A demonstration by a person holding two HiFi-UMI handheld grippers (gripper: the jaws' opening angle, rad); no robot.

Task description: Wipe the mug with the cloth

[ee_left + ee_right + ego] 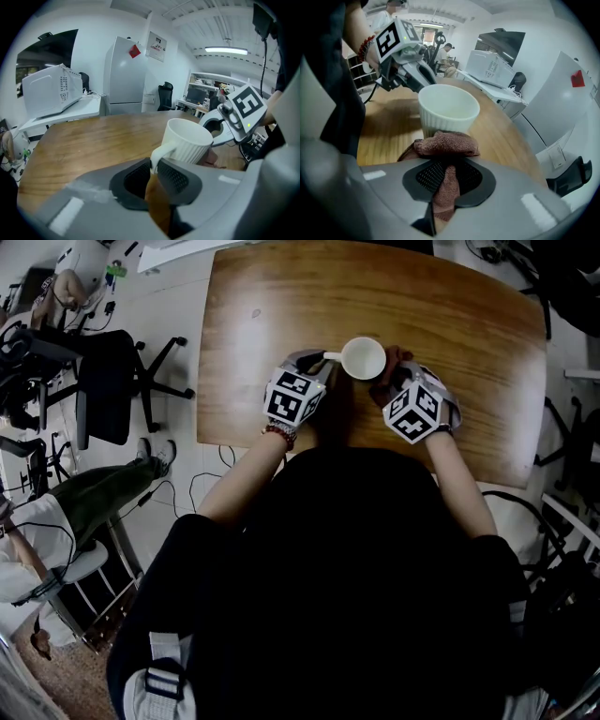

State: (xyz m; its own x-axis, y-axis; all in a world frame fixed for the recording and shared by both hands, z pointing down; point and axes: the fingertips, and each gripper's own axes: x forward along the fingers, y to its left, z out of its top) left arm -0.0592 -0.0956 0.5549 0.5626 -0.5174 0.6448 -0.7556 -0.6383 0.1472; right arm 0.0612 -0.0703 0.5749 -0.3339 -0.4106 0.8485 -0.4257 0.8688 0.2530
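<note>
**Two grippers at one mug, cloth against its wall**

Mug (364, 358): white, ribbed outside, upright, empty inside. It is over the wooden surface (375, 296), toward the person's edge. Its base is hidden in every view, so I cannot tell whether it touches the wood.

Cloth (445, 145): reddish-brown terry, bunched against the mug's outer wall low on the side facing the right gripper (447, 176). That gripper's jaws are pressed together on the cloth, and a fold runs down between the pads.

Left gripper (154, 171): on the mug's opposite side, jaws nearly together and pinching the mug's handle (161, 152) between the pads.

Beyond the mug, off the surface: a black office chair (112, 381) on the floor to the left. A white microwave (47, 89) and a white refrigerator (124, 75) stand along the far wall.
</note>
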